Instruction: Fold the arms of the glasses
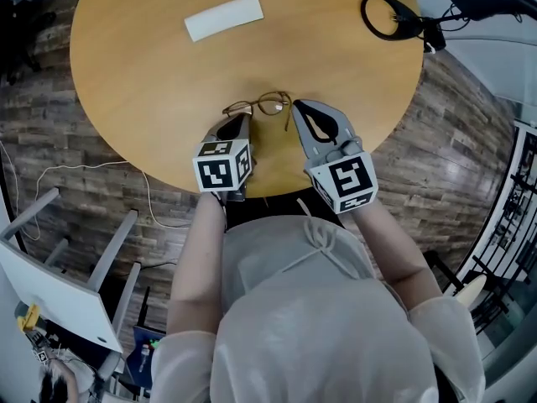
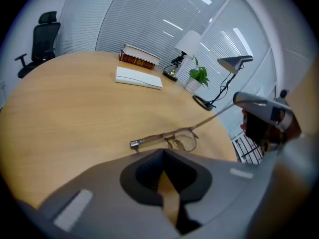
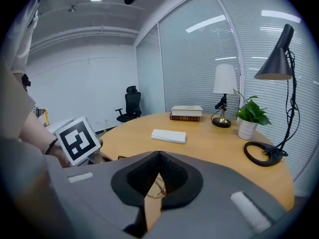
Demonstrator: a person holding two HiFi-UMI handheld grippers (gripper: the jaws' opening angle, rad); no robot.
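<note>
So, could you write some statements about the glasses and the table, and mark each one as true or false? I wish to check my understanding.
1. The glasses lie on the round wooden table, near the person's edge. True.
2. The left gripper's tongs clamp the white case. False: the white case lies far across the table, and the left gripper sits beside the glasses with its tongs shut.
3. Both arms of the glasses are folded. False: one arm sticks out from the frame.
4. A book lies on the table near a white-shaded lamp. True.
</note>
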